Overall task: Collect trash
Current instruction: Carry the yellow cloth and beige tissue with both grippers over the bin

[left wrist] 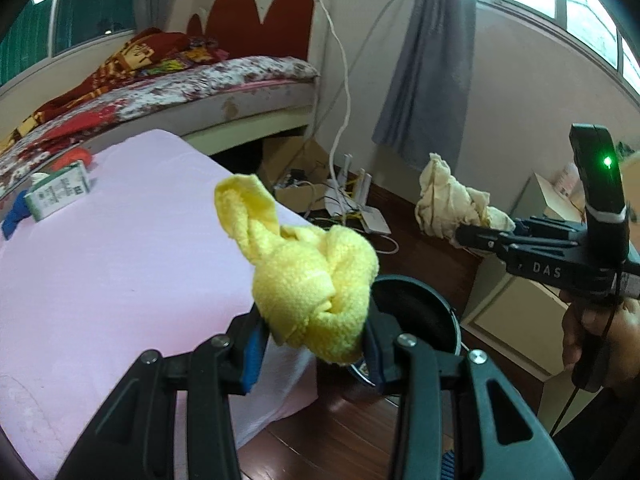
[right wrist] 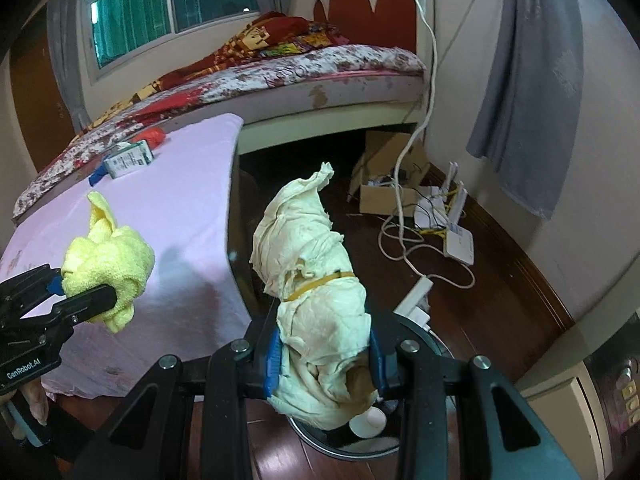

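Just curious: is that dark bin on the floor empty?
No. Through the right tongs' camera, a white cup lies inside the bin; the rest is hidden.

Left gripper (left wrist: 316, 344) and right gripper (right wrist: 324, 360) both clamped, angled downward

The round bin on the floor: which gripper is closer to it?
Right, though it's close. The right gripper holds the cream rag bundle directly over the bin; the left gripper holds the yellow cloth by the bin's rim, beside the pink table.
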{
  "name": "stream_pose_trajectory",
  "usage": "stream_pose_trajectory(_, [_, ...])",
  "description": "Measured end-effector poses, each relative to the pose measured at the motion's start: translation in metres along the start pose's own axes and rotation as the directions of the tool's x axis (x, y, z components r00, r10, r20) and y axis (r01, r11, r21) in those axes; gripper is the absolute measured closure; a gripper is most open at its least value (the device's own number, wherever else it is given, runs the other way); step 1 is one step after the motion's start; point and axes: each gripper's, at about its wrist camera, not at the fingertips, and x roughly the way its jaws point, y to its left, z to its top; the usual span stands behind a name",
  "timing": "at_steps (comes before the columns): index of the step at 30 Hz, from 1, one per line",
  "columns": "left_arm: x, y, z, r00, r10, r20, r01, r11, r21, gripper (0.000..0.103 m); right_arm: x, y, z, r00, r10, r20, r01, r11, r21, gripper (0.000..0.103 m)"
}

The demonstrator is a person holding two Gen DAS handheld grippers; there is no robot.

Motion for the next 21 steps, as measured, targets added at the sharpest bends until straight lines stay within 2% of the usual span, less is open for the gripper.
stream_pose_trajectory(15, [0.044, -0.059, -0.013, 0.992, -0.082, -0.098, 0.089, 0.994, 0.069, 0.061, -0.002, -0.067, -0.055, 0.993, -0.066, -0.093, 0.071, 0.996, 0.053, 0.065])
stream_pose_trajectory(21, [0.064, -0.073, -0.020, 0.983, -0.097, -0.158, 0.111, 0.990, 0.087, 0.061, 0.002, -0.077, -0.069, 0.989, -0.085, -0.121, 0.091, 0.995, 0.042, 0.065])
